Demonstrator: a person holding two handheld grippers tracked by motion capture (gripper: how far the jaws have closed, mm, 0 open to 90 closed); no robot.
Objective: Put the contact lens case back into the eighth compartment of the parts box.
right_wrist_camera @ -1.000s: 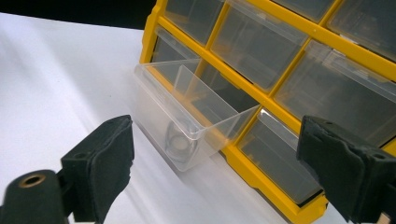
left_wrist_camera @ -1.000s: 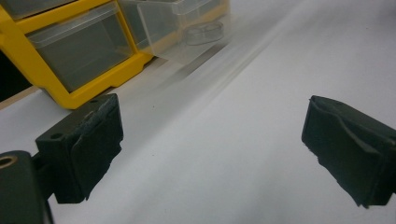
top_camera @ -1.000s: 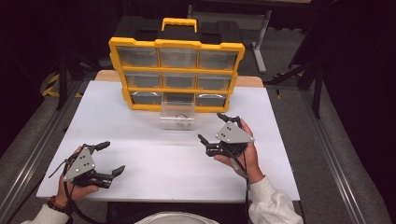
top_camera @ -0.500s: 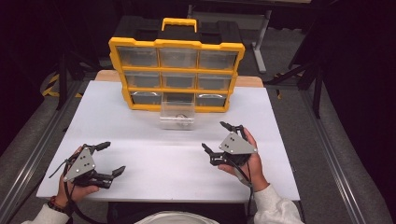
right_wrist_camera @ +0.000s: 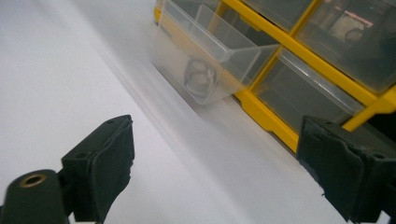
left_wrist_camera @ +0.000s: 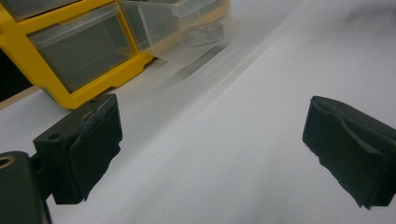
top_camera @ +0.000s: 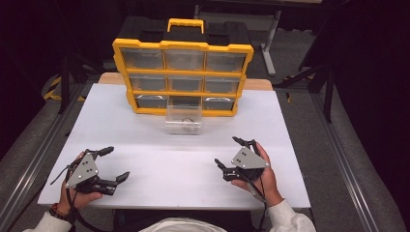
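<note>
Resting low over the near part of the white table [top_camera: 159, 145], both grippers stand wide open with nothing between the jaws. Left gripper [top_camera: 111, 164] sits at the near left corner, held in the left hand [top_camera: 77, 195]; its two black pads [left_wrist_camera: 88, 144] are well apart over bare table. Right gripper [top_camera: 232, 154] sits near right in the right hand [top_camera: 258, 176], jaws also spread wide, holding and touching nothing; bare tabletop between its pads [right_wrist_camera: 107, 163].

Clear drawer [top_camera: 183, 118] pulled out of the bottom middle slot of the yellow organiser [top_camera: 183, 77], front end resting on the table, a small round item [top_camera: 185, 122] inside; the gripper views show it as a clear, ring-like piece [right_wrist_camera: 201, 77], too blurred to identify. Drawer is well apart from both grippers, at the far middle of the table. Open white surface lies between the grippers and the drawer. Organiser stands upright at the far edge, its other drawers closed.
</note>
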